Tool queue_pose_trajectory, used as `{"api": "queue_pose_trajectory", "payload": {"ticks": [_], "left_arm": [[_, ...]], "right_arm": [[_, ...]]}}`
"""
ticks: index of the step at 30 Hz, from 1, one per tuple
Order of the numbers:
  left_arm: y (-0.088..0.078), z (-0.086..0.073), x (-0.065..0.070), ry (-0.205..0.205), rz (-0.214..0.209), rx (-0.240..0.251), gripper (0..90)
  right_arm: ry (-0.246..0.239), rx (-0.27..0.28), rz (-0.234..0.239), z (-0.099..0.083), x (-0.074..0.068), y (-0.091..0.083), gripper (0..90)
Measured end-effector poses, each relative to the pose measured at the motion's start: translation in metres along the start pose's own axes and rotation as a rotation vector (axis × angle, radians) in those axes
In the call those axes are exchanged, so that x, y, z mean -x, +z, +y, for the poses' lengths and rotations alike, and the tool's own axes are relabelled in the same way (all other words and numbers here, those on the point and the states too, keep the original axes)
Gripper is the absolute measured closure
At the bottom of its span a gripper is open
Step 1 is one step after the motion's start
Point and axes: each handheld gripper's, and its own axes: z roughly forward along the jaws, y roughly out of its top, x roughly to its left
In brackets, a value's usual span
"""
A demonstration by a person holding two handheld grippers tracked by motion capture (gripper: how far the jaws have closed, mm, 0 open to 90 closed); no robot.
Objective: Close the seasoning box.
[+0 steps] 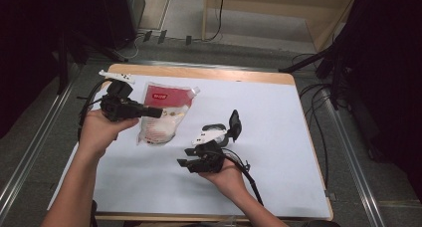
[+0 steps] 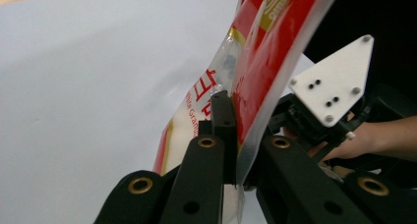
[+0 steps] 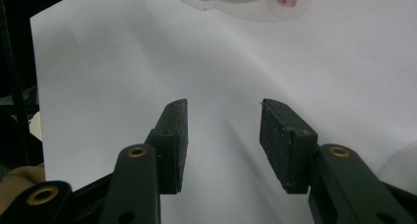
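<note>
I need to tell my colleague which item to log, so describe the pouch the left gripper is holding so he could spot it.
Look at the white sheet covering the table, toward its far left part. There the left gripper clamps a clear plastic pouch with a red label and a corner spout, the only package there.

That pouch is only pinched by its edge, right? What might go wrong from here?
1. The left hand-held gripper pinches only the thin edge of the pouch, so the heavy, filled bag might slip out and drop back onto the white sheet.
2. The pouch hangs tilted and bent from that grip; the film could crease or tear at the pinch.
3. The right hand-held gripper is open and apart from the pouch, so nothing supports it from below.
</note>
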Motion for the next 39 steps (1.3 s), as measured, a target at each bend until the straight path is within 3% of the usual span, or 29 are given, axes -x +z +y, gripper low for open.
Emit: {"api": "queue_pose_trajectory", "payload": {"ticks": [16, 22, 30, 39], "left_arm": [[0.001, -0.002, 0.028, 0.017, -0.064, -0.024, 90.0], [-0.001, -0.005, 0.031, -0.009, -0.091, -0.027, 90.0], [-0.003, -0.005, 0.034, -0.042, -0.130, -0.018, 90.0], [0.000, -0.011, 0.017, -0.126, -0.184, 0.003, 90.0]], "right_arm": [[0.029, 0.021, 0.009, 0.002, -0.003, 0.017, 61.9], [0.048, 0.039, -0.013, 0.002, -0.001, 0.022, 60.6], [0.039, 0.074, -0.051, 0.001, 0.001, 0.025, 60.2], [0.033, 0.112, -0.055, 0.001, -0.001, 0.026, 61.1]]}}
